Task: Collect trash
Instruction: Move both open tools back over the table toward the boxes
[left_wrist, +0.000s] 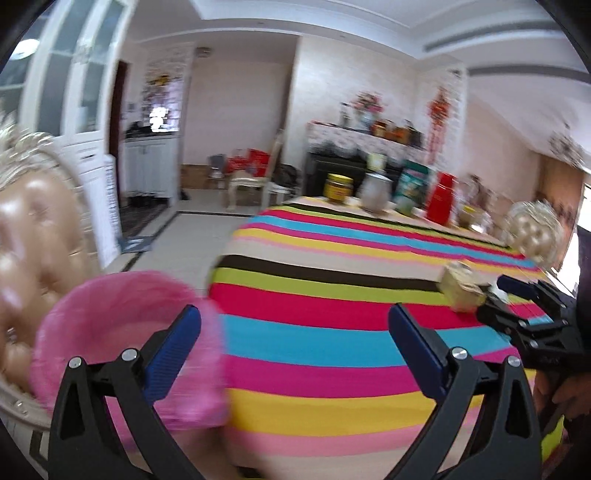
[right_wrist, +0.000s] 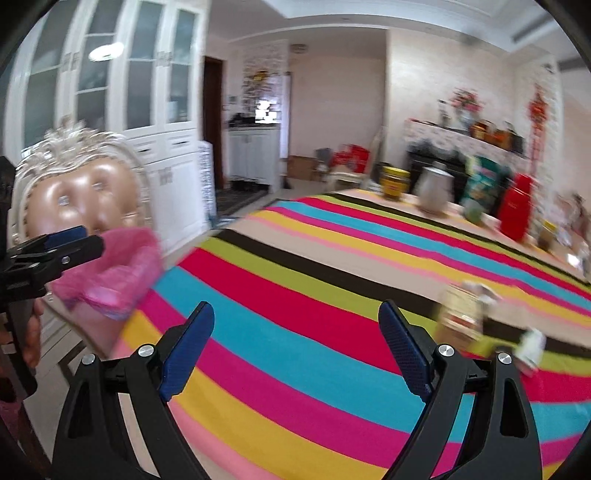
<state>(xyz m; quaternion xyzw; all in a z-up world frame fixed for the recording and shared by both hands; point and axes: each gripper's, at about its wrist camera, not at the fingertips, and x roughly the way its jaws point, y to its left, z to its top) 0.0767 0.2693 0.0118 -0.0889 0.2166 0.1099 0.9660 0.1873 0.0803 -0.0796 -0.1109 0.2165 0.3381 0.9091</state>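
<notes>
A pink trash bag (left_wrist: 125, 332) lines a bin at the table's left edge; it also shows in the right wrist view (right_wrist: 114, 273). A crumpled yellowish carton (right_wrist: 461, 314) lies on the striped tablecloth (right_wrist: 314, 295), with a small white scrap (right_wrist: 532, 345) beside it. The carton also shows in the left wrist view (left_wrist: 463, 290), just in front of the right gripper. My left gripper (left_wrist: 295, 354) is open and empty, its left finger over the pink bag. My right gripper (right_wrist: 295, 354) is open and empty above the table, left of the carton.
Jars, a metal pot, a green box and a red box (right_wrist: 515, 210) stand along the table's far edge. A padded chair (right_wrist: 81, 199) stands behind the pink bag. White cabinets (right_wrist: 122, 92) line the left wall.
</notes>
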